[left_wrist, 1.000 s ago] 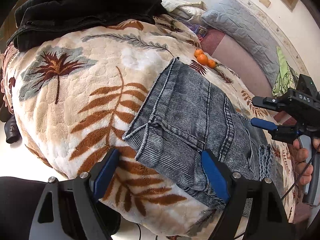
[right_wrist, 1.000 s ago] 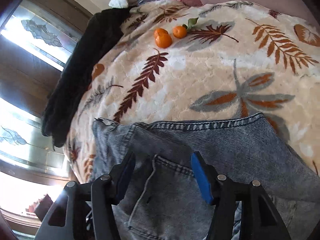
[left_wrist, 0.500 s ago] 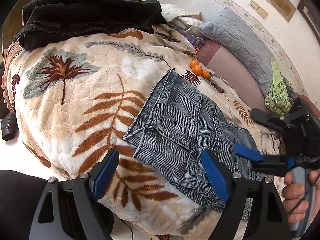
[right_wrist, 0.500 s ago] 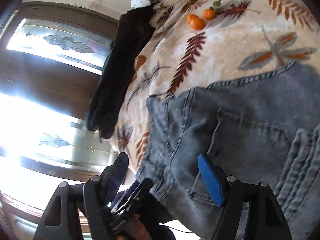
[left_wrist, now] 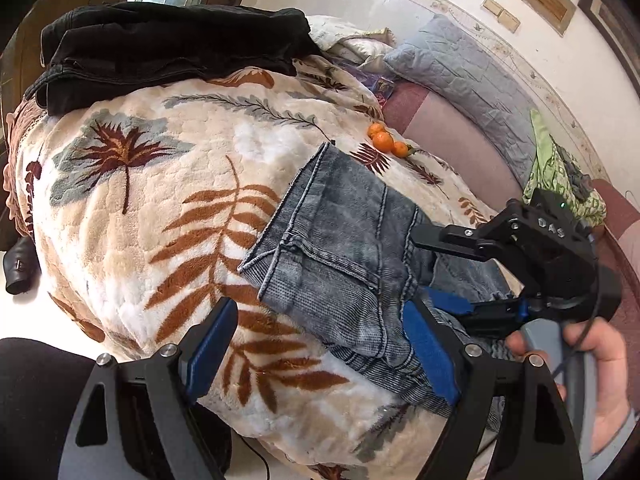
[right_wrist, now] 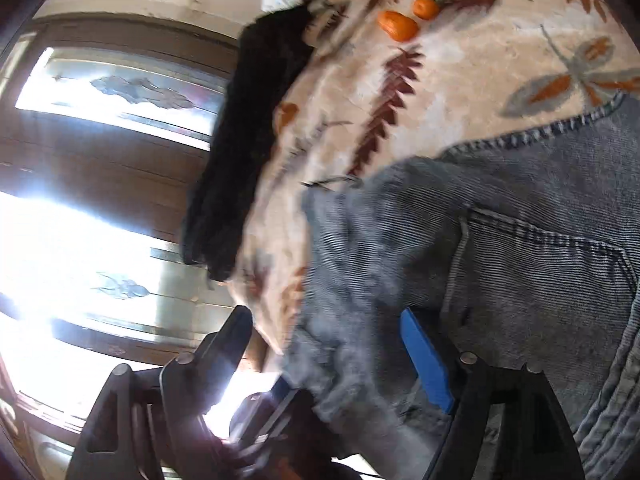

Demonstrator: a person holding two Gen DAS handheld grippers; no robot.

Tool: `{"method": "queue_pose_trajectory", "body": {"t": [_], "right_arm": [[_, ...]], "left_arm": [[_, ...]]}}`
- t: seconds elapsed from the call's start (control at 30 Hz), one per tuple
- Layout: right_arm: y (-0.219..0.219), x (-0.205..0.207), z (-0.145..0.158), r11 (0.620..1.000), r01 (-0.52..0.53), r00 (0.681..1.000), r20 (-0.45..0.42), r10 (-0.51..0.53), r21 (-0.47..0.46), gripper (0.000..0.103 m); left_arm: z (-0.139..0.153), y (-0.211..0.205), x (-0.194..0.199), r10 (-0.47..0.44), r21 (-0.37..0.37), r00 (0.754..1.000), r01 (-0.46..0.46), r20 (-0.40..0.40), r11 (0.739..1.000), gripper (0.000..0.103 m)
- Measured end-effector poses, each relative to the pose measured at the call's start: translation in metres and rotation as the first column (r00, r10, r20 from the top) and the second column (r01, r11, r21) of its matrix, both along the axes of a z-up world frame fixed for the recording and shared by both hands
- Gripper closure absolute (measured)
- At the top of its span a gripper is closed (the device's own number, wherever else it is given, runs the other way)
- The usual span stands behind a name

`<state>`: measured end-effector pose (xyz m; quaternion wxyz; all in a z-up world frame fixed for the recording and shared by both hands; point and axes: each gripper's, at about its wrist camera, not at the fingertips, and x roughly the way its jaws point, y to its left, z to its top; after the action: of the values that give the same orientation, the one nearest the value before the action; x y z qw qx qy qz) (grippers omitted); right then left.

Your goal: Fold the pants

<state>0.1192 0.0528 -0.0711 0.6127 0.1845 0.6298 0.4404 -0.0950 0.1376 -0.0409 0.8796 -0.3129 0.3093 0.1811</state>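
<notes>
Both grippers, left [left_wrist: 320, 356] and right [right_wrist: 332, 356], stood wide open around the jeans' [left_wrist: 344, 248] 5 o'clock edge, apparently about to pinch it for another fold.

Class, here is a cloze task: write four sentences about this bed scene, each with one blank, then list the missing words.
1. The jeans lying on the blanket are made of ____.
2. The small fruits beyond the jeans are ____ in colour.
3. The pile of clothes at the blanket's far edge is ____.
4. The pads inside the left gripper and the right gripper are ____.

Missing words: denim; orange; black; blue
</notes>
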Motion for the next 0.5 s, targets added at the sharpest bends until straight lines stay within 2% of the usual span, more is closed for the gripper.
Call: {"method": "queue_pose_trajectory", "body": {"t": [0.03,0.1,0.2,0.33,0.4,0.5], "right_arm": [[-0.006,0.002,0.003,0.998,0.043,0.999,-0.004,-0.043,0.041,0.025],[-0.013,0.0,0.016,0.997,0.056,0.998,-0.023,-0.055,0.045,0.025],[-0.035,-0.014,0.045,1.0,0.029,0.994,0.107,-0.029,0.007,0.025],[-0.078,-0.031,0.061,0.999,0.034,0.978,0.206,-0.03,-0.015,0.025],[-0.102,-0.036,0.061,0.998,0.06,0.97,0.238,-0.055,-0.016,0.025],[-0.128,-0.037,0.052,0.994,0.107,0.964,0.244,-0.104,0.003,0.025]], "left_arm": [[0.0,0.002,-0.002,0.001,-0.01,1.0,-0.001,0.01,1.0,0.018],[0.0,0.008,-0.008,0.005,-0.03,0.999,-0.004,0.032,1.0,0.018],[-0.001,0.018,-0.013,0.017,-0.081,0.998,-0.012,0.057,0.997,0.018],[-0.003,0.021,-0.011,-0.003,-0.175,0.996,0.018,0.084,0.984,0.018],[-0.007,0.021,-0.006,-0.019,-0.28,0.997,0.04,0.078,0.959,0.018],[-0.016,0.016,0.005,-0.06,-0.429,0.994,0.095,0.094,0.898,0.018]]}}
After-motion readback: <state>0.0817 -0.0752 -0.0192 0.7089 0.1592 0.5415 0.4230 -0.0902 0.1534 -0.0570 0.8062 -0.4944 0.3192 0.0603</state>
